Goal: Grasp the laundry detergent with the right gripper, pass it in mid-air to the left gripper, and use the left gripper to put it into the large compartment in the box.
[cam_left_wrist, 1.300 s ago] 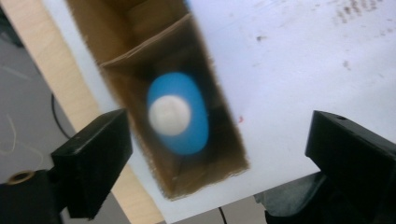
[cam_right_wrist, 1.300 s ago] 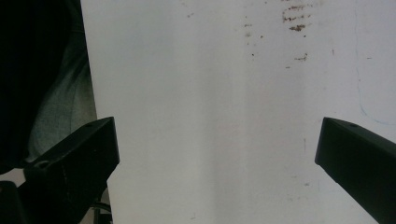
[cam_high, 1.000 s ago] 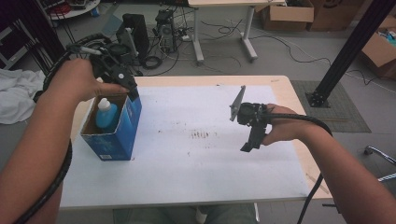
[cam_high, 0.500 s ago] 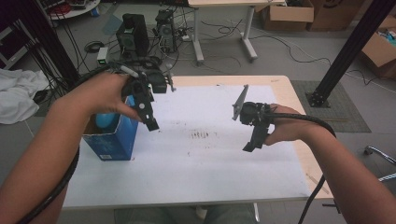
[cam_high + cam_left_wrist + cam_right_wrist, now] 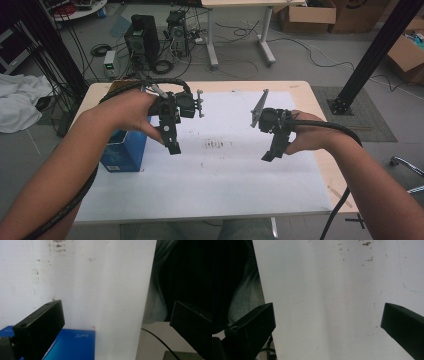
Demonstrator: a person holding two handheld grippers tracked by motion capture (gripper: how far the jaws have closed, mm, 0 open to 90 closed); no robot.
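The blue box (image 5: pixel 123 151) stands upright on the white table sheet (image 5: pixel 225 170), just beside and below the left gripper (image 5: pixel 171 142), on that gripper's outer side; in the left gripper view its blue top edge (image 5: pixel 72 346) sits directly under the left jaw. Its long axis appears vertical, opening upward; contents cannot be made out. Judged as light cardboard: stiff at corners, walls likely to dent under pressure. Grip across two opposite walls near the rim, with modest force. Left gripper: jaws spread wide, holding nothing. Right gripper (image 5: pixel 272 150): jaws spread wide, empty, well apart from the box, over bare sheet.
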